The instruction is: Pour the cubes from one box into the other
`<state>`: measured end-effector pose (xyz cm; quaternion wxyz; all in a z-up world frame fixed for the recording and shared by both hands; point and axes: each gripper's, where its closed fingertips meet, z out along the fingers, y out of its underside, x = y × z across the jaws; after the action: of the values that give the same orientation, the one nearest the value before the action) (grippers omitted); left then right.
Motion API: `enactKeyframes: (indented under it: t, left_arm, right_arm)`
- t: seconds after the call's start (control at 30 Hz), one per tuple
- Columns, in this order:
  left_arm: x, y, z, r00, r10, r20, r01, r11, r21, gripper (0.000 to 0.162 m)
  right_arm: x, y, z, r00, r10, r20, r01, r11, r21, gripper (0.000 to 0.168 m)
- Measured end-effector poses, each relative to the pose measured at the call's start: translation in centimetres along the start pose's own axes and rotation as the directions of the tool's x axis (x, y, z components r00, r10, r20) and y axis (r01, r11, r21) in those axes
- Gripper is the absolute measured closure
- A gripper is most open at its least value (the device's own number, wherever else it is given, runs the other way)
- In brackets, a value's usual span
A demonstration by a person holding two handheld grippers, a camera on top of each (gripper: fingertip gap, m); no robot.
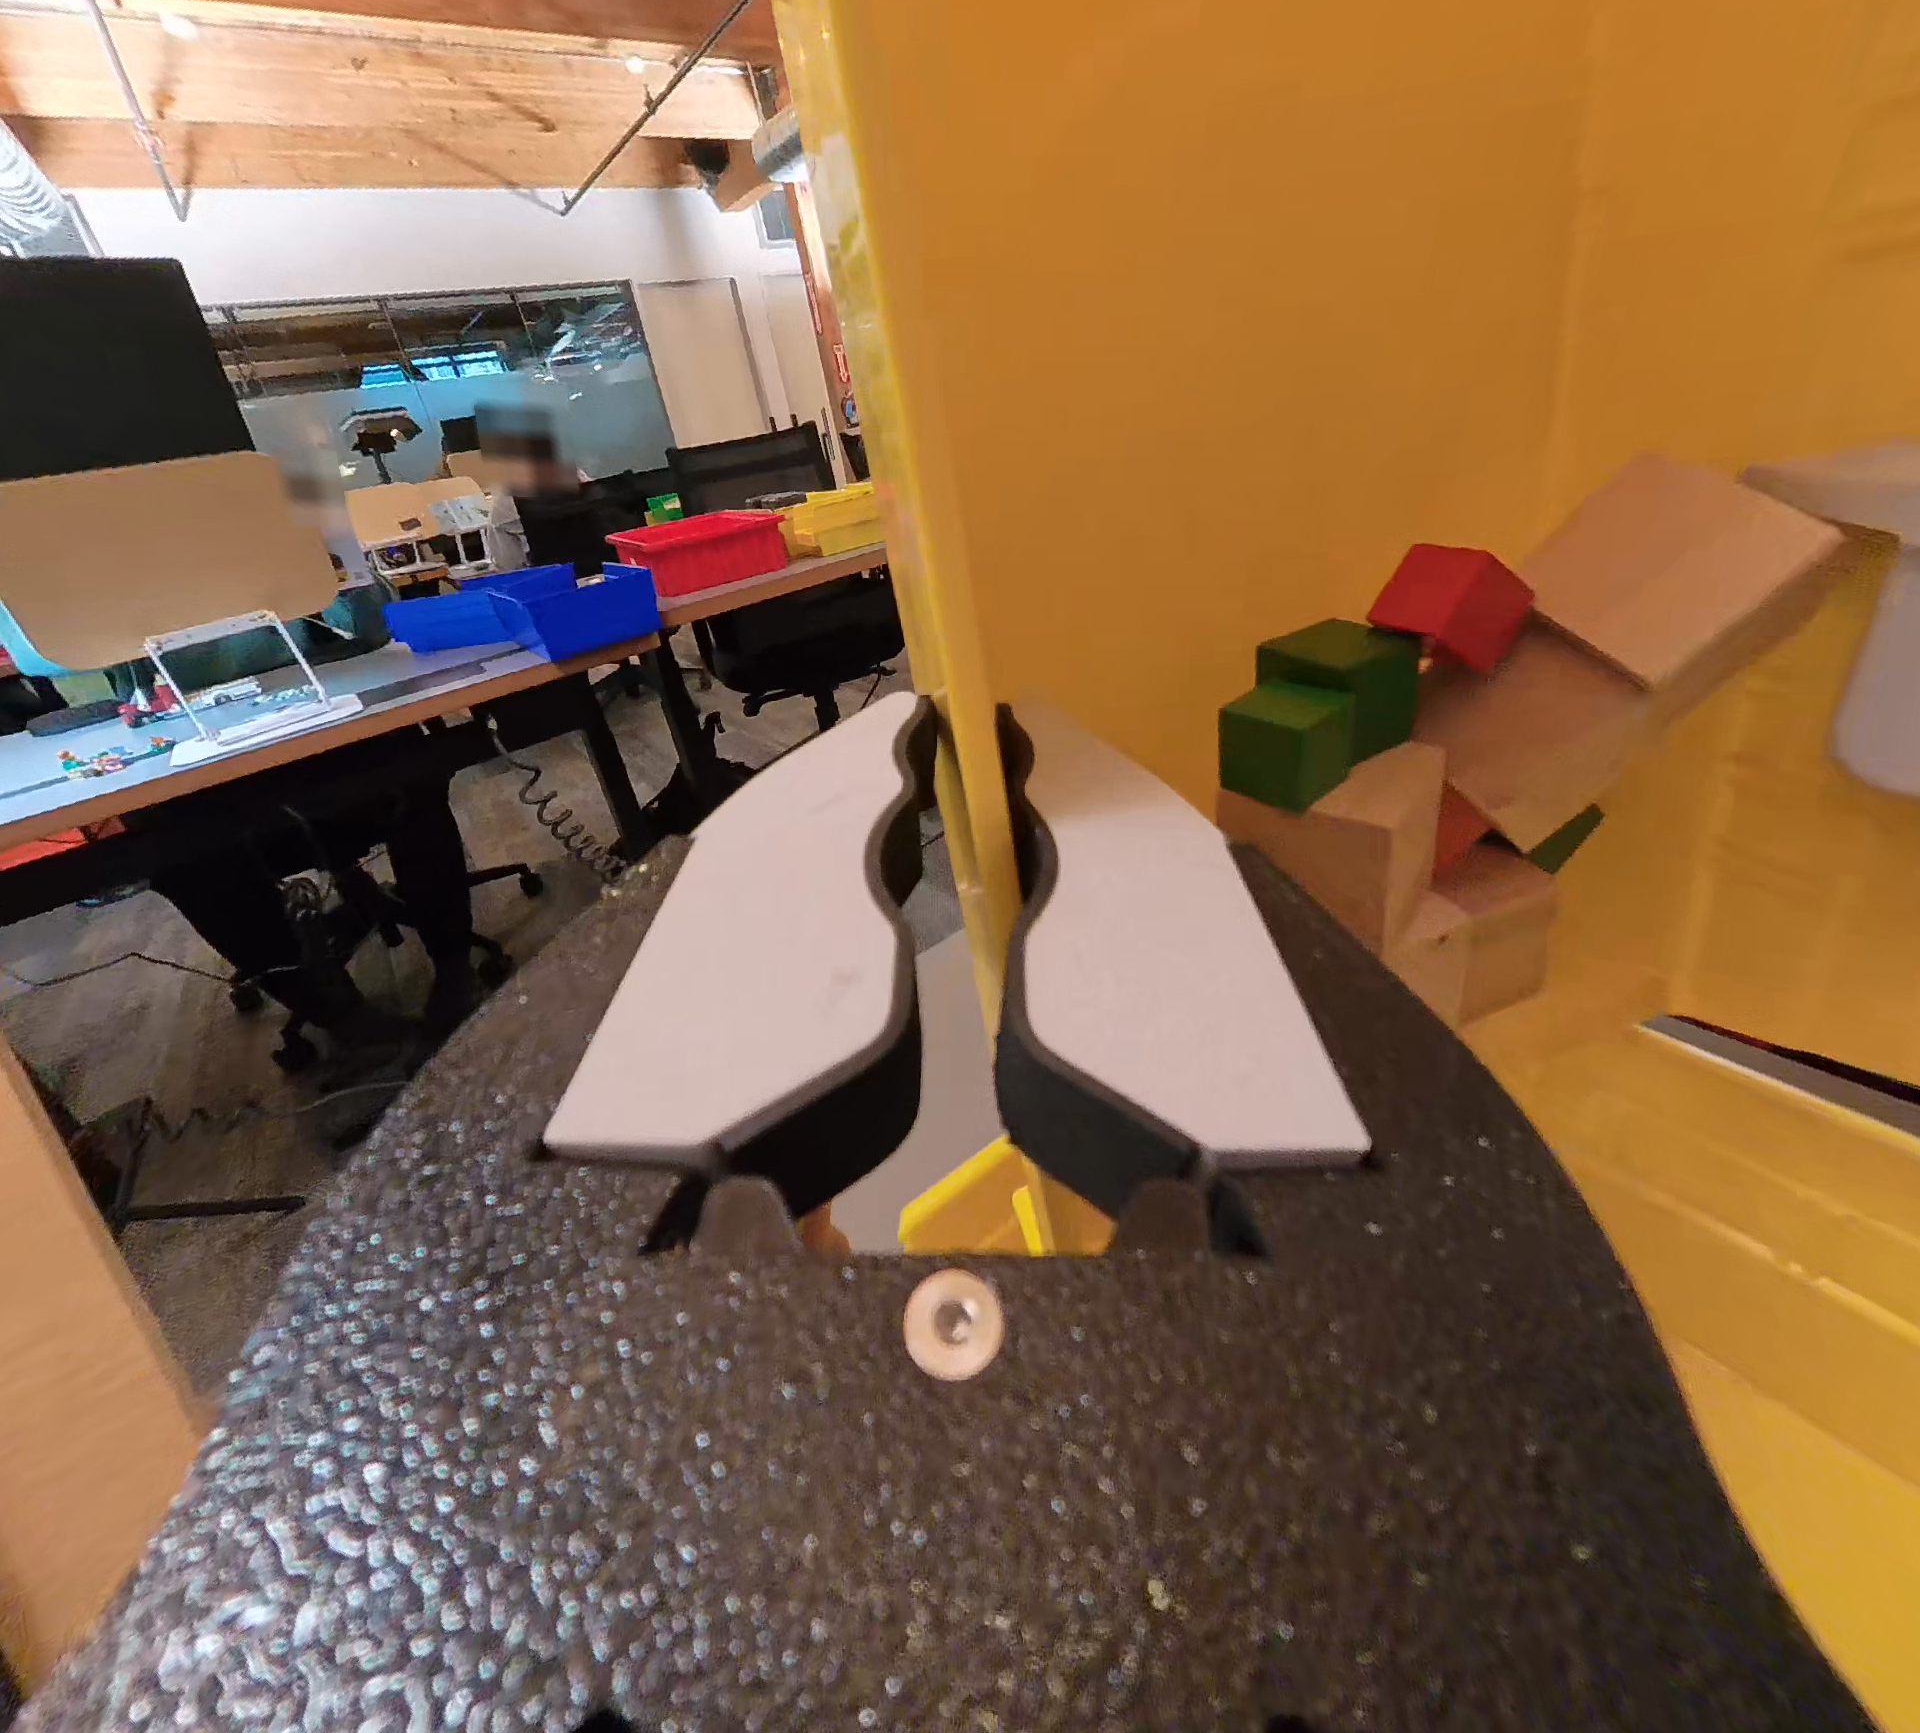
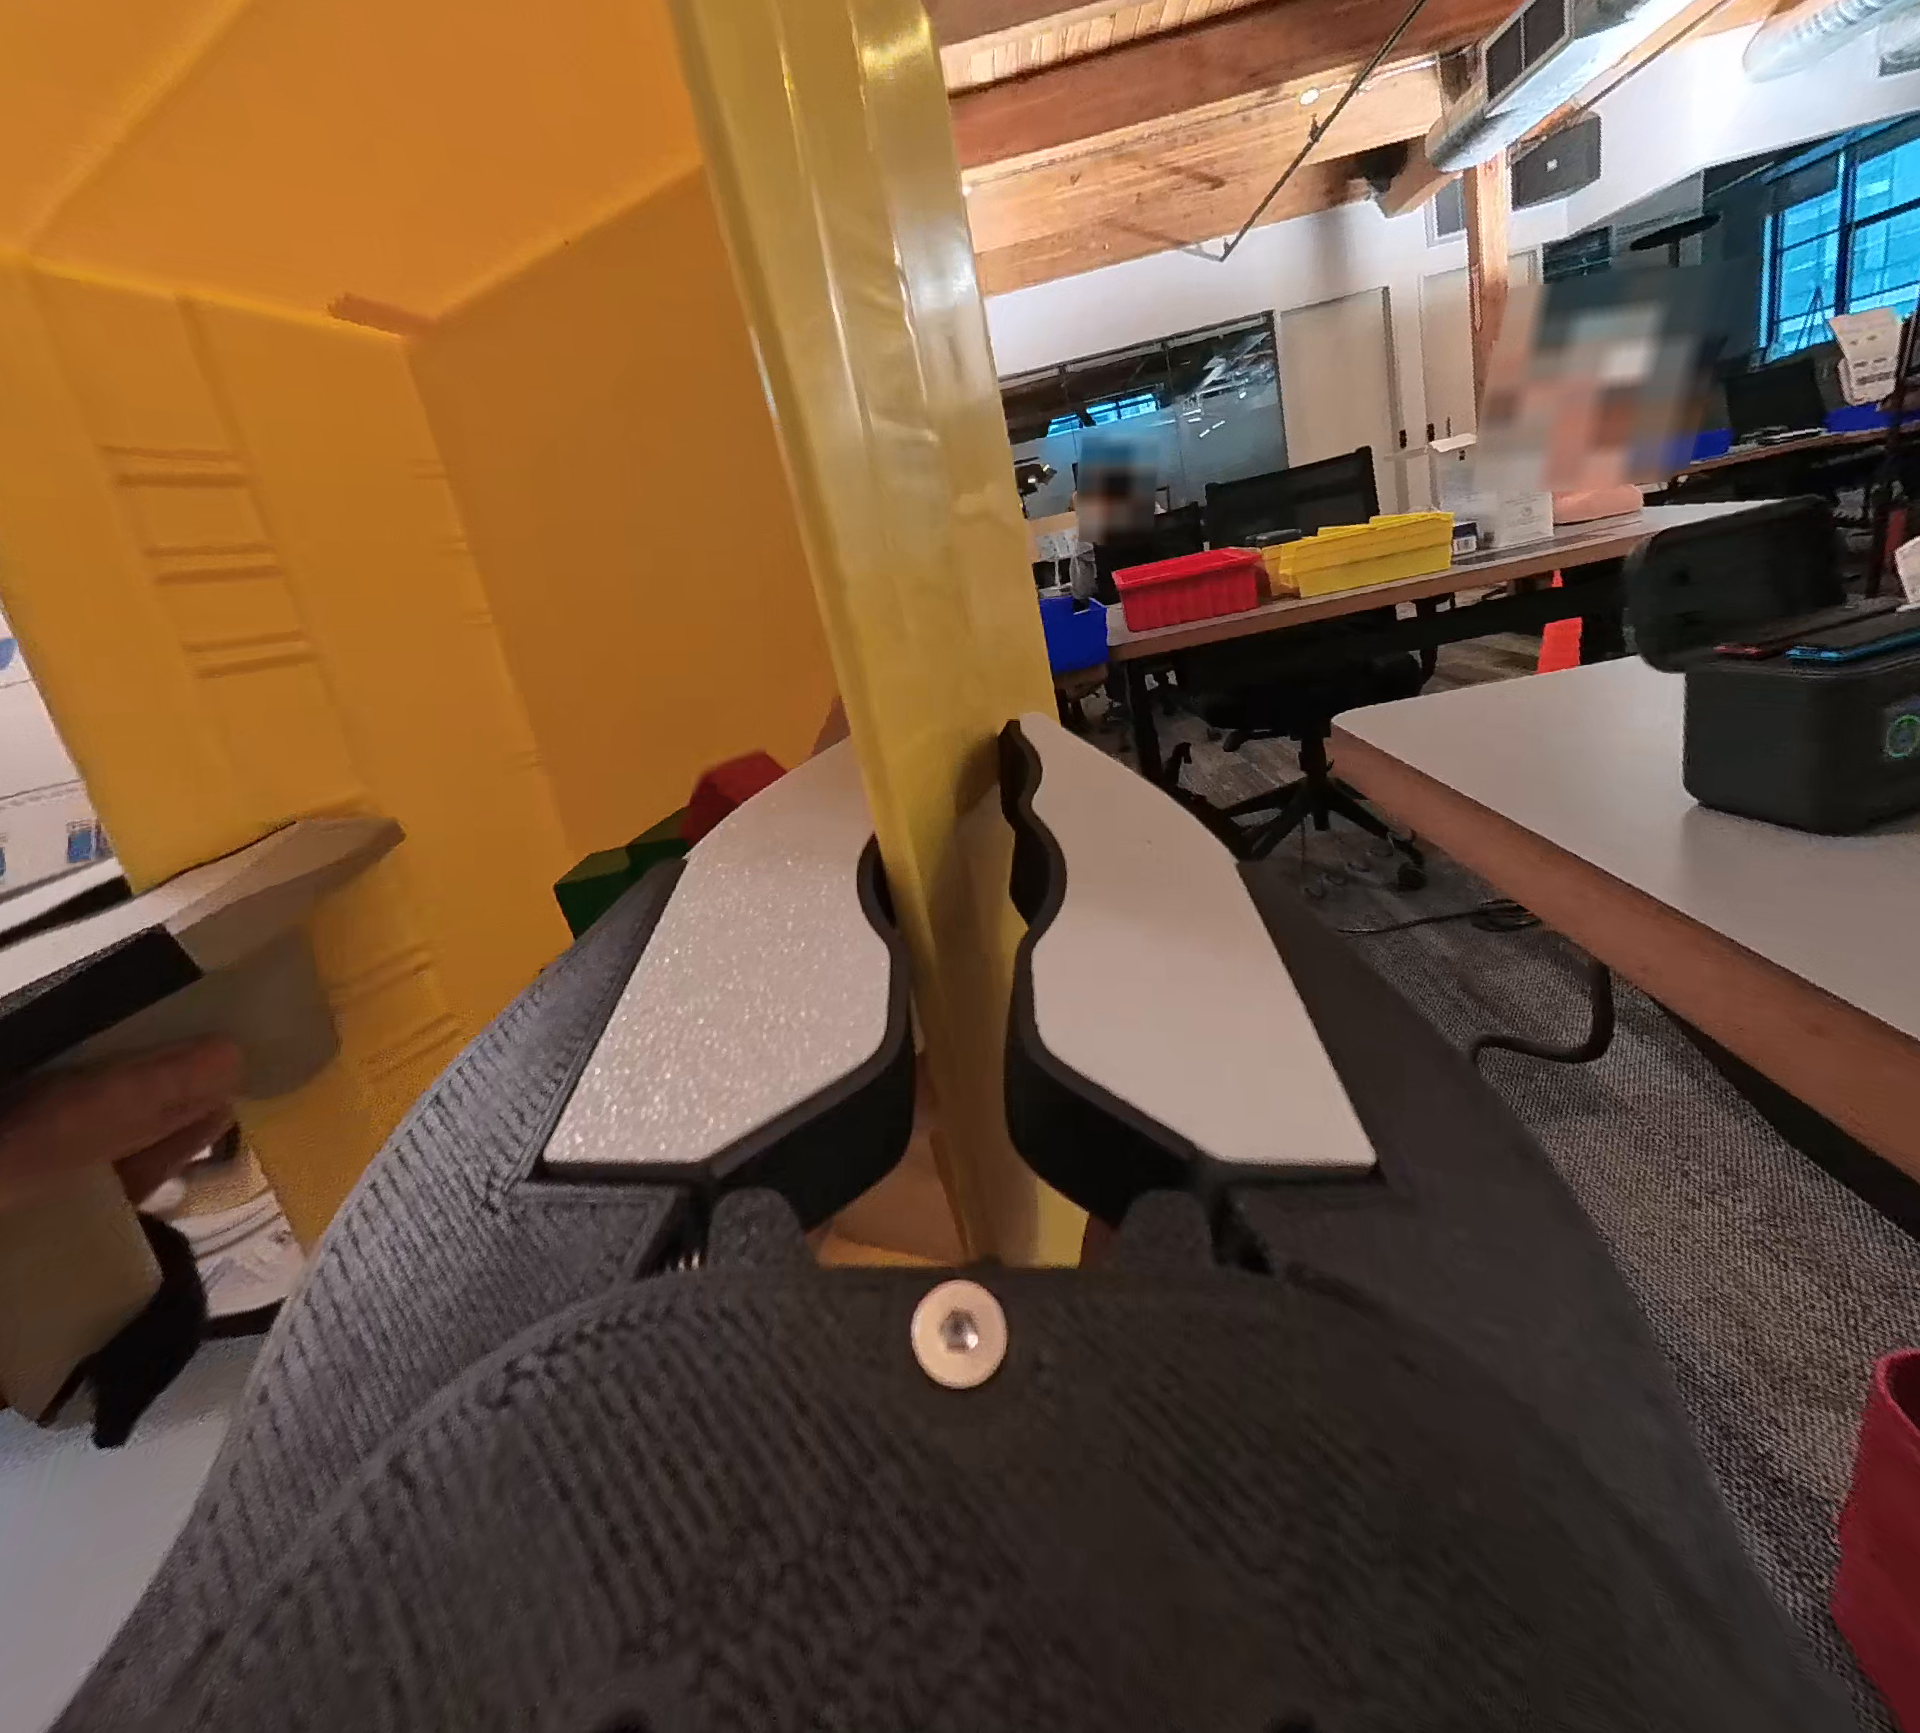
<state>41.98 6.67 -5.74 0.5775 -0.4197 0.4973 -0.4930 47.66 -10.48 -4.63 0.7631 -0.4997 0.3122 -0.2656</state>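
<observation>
Long worktop [image 1: 582, 660] across the room: two blue bins [image 1: 530, 613] side by side, then a red bin [image 1: 701, 549], yellow bins [image 1: 836, 517] beyond, and a clear acrylic stand [image 1: 244, 681] toward its near end. Nearer grey worktop [image 2: 1621, 810] at right carries a black case [image 2: 1808, 738]. Grey carpet floor [image 2: 1621, 1164] between them, a cable trailing across it.

no legible text, labels, numbers or signs

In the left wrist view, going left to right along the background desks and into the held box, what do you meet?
Blue bins → red bin → yellow box wall, clamped by the left gripper → green cubes → red cube.
</observation>
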Motion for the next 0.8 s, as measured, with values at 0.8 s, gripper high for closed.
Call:
enactKeyframes:
  t: [0.8]
  left_arm:
    - [-0.5, -1.3, -1.1, 1.000, 0.012, 0.020, -0.014, 0.996, 0.084, 0.149]
  right_arm:
    - [-1.5, -1.4, 0.9, 0.986, -0.013, 0.163, 0.010, 1.000, 0.022, 0.149]
